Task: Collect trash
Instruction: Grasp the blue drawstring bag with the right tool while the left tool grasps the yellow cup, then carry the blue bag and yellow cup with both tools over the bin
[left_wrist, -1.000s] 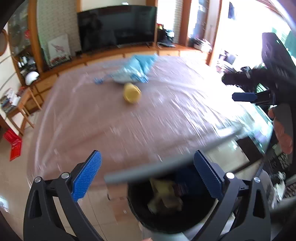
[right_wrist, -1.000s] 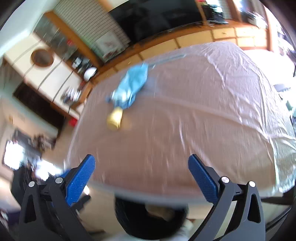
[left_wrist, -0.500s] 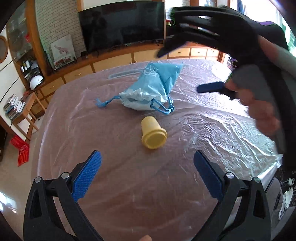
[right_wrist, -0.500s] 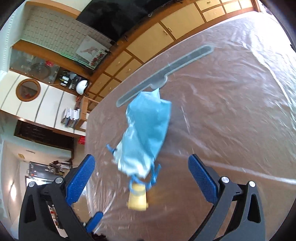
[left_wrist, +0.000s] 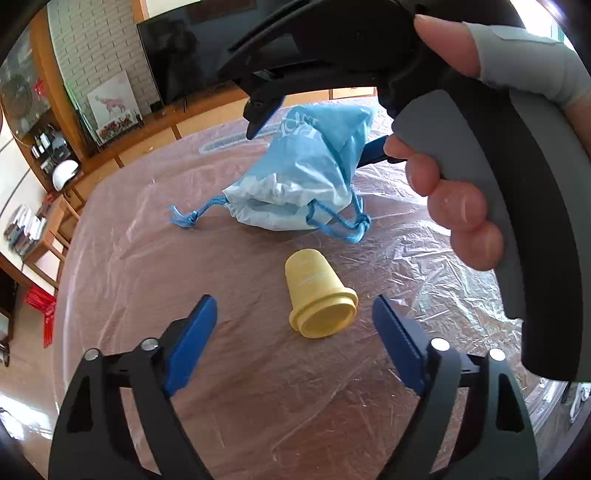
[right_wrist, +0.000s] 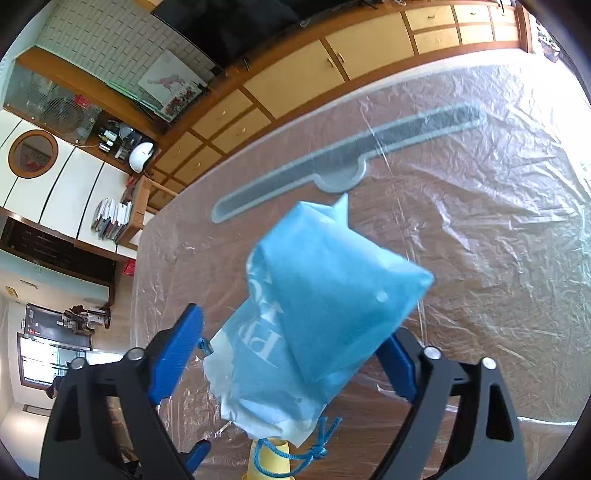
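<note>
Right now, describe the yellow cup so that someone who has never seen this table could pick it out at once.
Start at the large table covered in crinkled clear plastic sheeting. Near its middle lies a pale blue drawstring bag, and just in front of that is the yellow cup, tipped on its side. It is the only hard, yellow thing there; its neighbour is soft, blue and corded.

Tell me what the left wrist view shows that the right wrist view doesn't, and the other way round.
Left wrist only: the person's hand on the right tool's grey handle, the whole yellow cup lying on its side between the closing left tongs, and the television.

Right wrist only: the grey strip under the plastic sheet, and the right tongs closing around the blue bag, not visibly pressing it.

Both: the blue drawstring bag, cup, plastic-covered table.
</note>
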